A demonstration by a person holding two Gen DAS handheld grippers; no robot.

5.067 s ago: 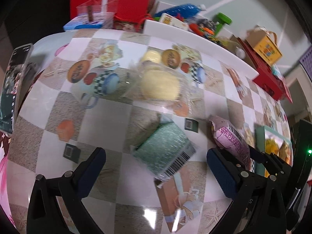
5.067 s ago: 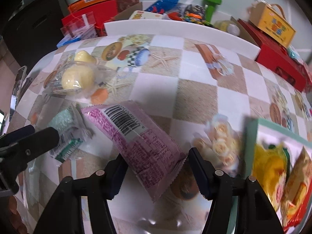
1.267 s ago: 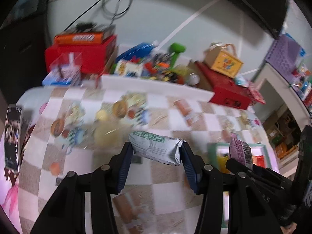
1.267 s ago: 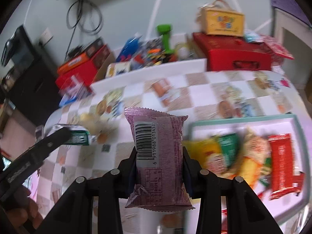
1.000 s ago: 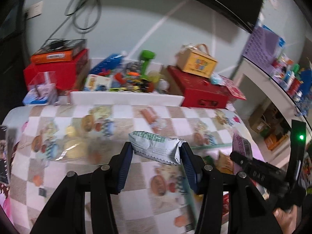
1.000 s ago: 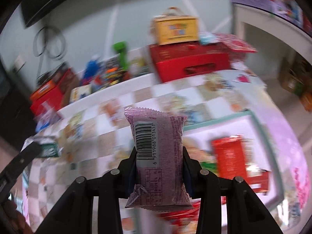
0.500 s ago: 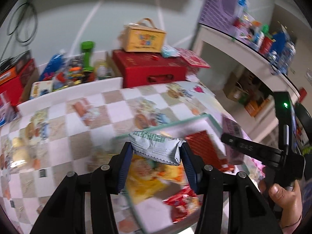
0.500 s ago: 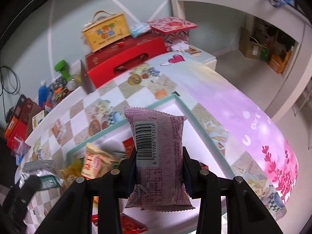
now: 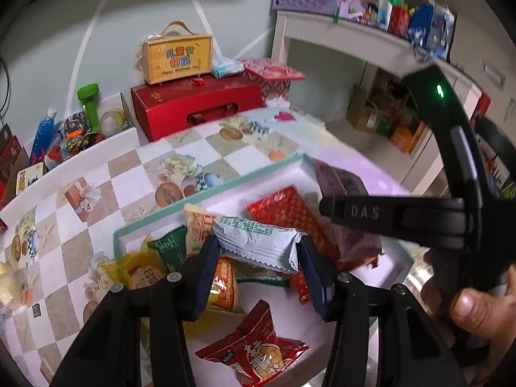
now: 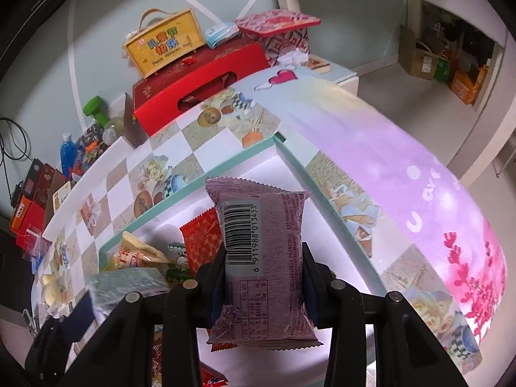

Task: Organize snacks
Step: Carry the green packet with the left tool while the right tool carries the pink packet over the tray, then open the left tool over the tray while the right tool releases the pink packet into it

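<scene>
My left gripper (image 9: 258, 258) is shut on a grey-green snack packet (image 9: 258, 240) and holds it above the teal-rimmed white tray (image 9: 206, 193). My right gripper (image 10: 262, 277) is shut on a purple snack packet (image 10: 262, 251) with a barcode, held above the tray's right half (image 10: 309, 174). The right gripper also shows in the left wrist view (image 9: 335, 208) with the purple packet (image 9: 338, 180). The tray holds several snacks: a red patterned packet (image 9: 283, 209), a yellow packet (image 9: 135, 267), a red popcorn-like packet (image 9: 254, 354).
The checkered tablecloth (image 9: 129, 187) covers the table. A red box (image 9: 196, 103) with a yellow case (image 9: 177, 54) on it stands at the back, next to a green dumbbell (image 9: 88, 96) and a blue bottle (image 9: 42, 129). A loose yellow snack bag (image 9: 8, 283) lies far left.
Both grippers have carried their packets from the table's left side rightward and now hover lower over the tray. Both packets stay gripped.
</scene>
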